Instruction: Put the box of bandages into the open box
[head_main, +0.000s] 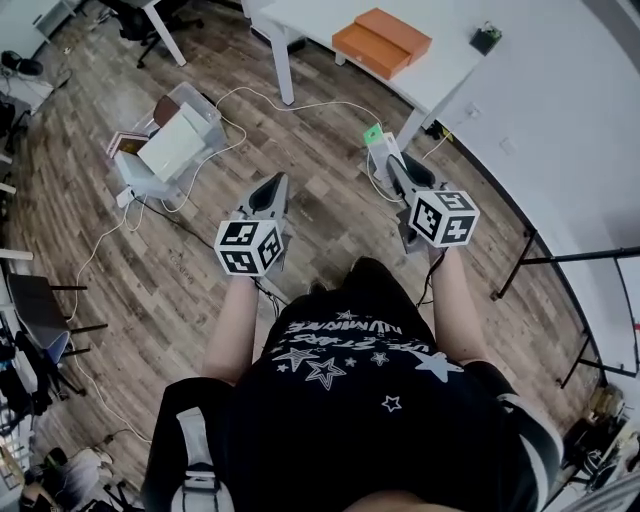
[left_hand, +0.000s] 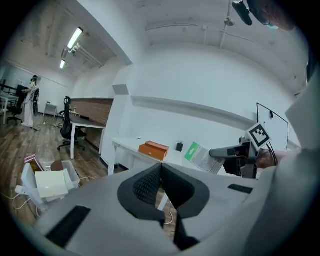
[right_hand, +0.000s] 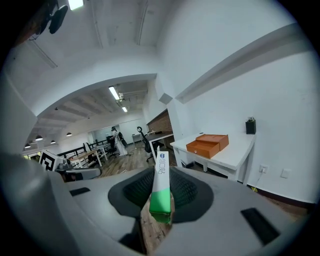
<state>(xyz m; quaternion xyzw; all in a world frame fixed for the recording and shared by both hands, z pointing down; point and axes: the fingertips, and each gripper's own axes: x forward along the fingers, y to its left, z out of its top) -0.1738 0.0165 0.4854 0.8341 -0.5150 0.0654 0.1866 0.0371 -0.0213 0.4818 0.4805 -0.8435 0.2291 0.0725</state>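
Observation:
The box of bandages (head_main: 379, 142), white with a green end, is pinched in my right gripper (head_main: 390, 162), held in the air above the wooden floor. In the right gripper view the bandage box (right_hand: 161, 187) stands on edge between the pads. My left gripper (head_main: 271, 187) is shut with nothing in it, level with the right one and to its left. The open orange box (head_main: 381, 41) lies on the white table (head_main: 440, 75) ahead, well beyond both grippers. In the left gripper view the orange box (left_hand: 153, 149) sits on the table, with the bandage box (left_hand: 201, 157) to its right.
A clear bin (head_main: 166, 143) with white items stands on the floor at the left, with cables (head_main: 250, 105) trailing round it. A small black object (head_main: 486, 38) sits at the table's far end. A chair (head_main: 42, 310) is at the left, a black frame (head_main: 560, 262) at the right.

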